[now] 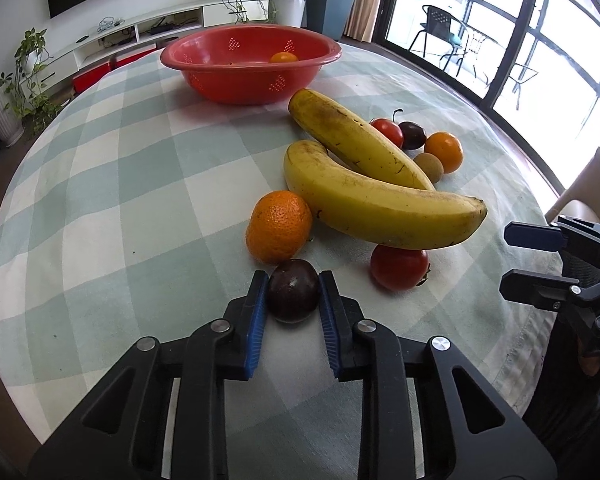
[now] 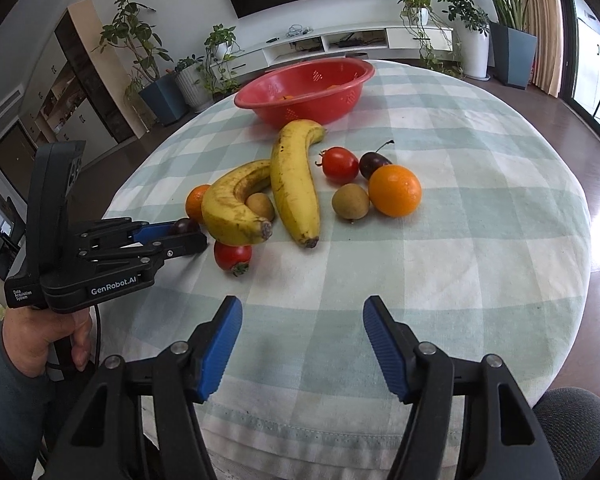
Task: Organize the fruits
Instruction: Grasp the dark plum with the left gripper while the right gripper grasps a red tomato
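Black hand-held gripper (image 2: 168, 236), blue ribbed pads, grey sleeve (image 2: 4, 400)

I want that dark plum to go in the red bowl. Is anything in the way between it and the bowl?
Yes. The left gripper is shut on the dark plum, and the orange sits right beyond it. The bananas lie off to the right. Lifted over the orange, the path to the red bowl is only bare cloth.

Left gripper (image 1: 293, 292) clamped on dark plum (image 1: 293, 290) resting on checked tablecloth (image 1: 140, 200), just beside an orange (image 1: 278, 226).
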Demonstrator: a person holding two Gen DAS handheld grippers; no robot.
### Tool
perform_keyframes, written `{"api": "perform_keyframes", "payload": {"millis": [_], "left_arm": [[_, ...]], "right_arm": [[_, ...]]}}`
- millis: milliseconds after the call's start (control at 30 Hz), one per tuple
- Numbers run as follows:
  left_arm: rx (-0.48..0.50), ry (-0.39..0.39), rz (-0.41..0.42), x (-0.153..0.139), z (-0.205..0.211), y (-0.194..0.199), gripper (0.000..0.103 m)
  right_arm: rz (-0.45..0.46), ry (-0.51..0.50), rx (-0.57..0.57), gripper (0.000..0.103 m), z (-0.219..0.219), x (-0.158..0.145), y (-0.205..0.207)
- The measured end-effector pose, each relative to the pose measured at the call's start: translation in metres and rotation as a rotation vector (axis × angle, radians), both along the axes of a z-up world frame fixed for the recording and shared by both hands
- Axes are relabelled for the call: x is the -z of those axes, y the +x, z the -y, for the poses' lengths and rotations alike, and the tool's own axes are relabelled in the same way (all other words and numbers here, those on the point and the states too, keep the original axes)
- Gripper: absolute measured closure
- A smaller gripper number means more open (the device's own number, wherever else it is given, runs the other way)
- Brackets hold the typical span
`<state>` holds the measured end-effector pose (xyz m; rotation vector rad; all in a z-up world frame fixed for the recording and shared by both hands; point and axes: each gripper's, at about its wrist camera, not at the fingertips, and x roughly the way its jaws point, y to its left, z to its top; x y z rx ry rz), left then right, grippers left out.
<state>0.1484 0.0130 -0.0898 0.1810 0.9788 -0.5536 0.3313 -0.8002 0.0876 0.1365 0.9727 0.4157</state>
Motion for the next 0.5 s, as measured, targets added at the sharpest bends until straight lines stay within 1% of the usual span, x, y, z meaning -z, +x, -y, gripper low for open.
{"api": "perform_keyframes", "payload": {"millis": [233,367,500], "left_arm": [[-0.018,-0.034,-0.008,-0.002,-0.009,-0.008,0.080],[-0.043,-0.065,-0.009,-0.004,-0.019,-0.017,0.080],[-0.060,-0.092,-0.011,-0.005,-0.027,-0.024,0.080]], "right_arm": [[0.016,-0.006,-0.024,0.037,-0.018,0.004,0.001],[0.047,-0.004,-0.036,0.037,-0.033,0.002,0.006],[0.042,-0.008,-0.040,0.043,-0.049,0.007,0.013]]}}
